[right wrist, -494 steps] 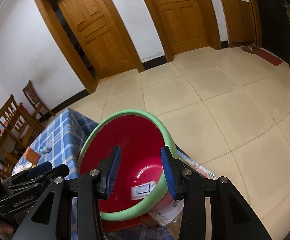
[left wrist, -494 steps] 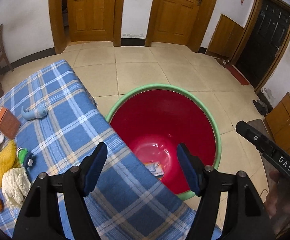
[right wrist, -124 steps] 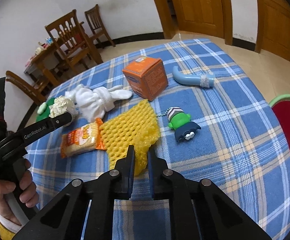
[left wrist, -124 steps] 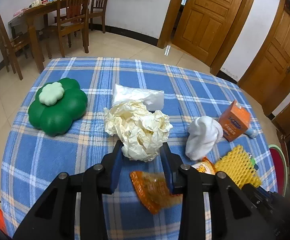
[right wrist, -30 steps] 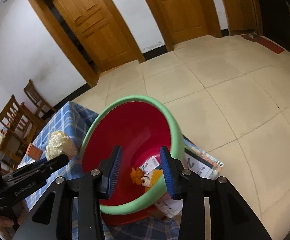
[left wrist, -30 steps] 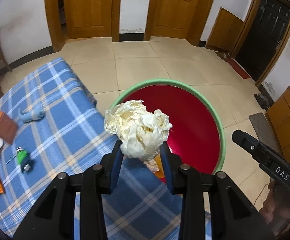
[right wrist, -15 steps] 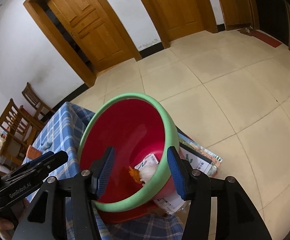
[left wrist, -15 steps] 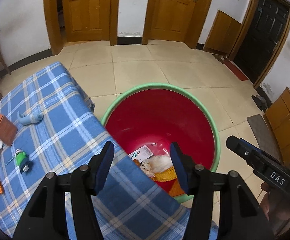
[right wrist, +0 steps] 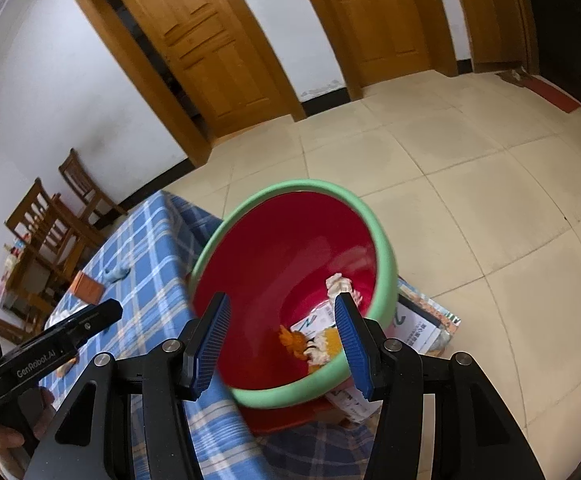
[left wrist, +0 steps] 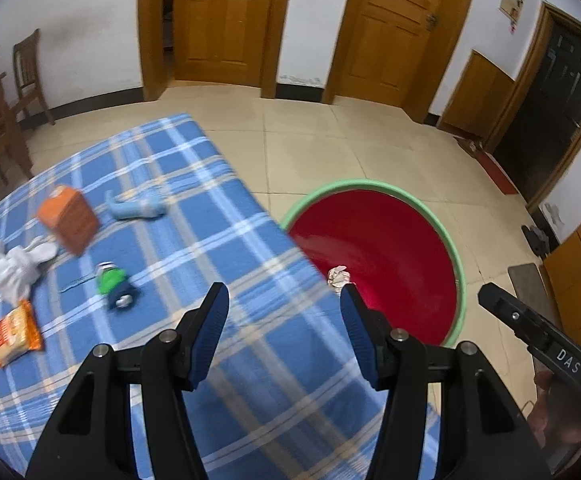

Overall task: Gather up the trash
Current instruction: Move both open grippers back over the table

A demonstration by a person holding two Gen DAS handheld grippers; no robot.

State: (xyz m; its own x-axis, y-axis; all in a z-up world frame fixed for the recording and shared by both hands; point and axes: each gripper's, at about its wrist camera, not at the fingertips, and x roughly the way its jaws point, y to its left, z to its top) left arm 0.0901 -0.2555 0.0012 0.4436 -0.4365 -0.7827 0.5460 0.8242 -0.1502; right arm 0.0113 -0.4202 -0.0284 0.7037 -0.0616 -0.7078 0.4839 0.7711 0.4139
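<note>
A red basin with a green rim (left wrist: 430, 216) (right wrist: 386, 264) stands beside the blue plaid table (left wrist: 194, 184). Inside it lie a crumpled cream paper ball (left wrist: 338, 275) (right wrist: 338, 282), yellow foam netting (right wrist: 330, 340), an orange wrapper (right wrist: 290, 338) and a white card (right wrist: 310, 322). My left gripper (left wrist: 283, 304) is open and empty above the table edge next to the basin. Open too, my right gripper (right wrist: 282, 312) hovers over the basin's near rim with nothing between its blue pads. An orange snack packet (left wrist: 12, 334) lies on the cloth at the left.
On the table are an orange box (left wrist: 68, 218), a pale blue tube (left wrist: 136, 209), a white cloth (left wrist: 14, 264) and a green toy (left wrist: 112, 288). Printed packaging (right wrist: 422, 320) lies under the basin. Wooden chairs (right wrist: 62, 216) and doors stand beyond on the tiled floor.
The left gripper opened and let go of the paper ball, which now lies in the basin; that gripper then swung left towards the table. The right jaws widened slightly.
</note>
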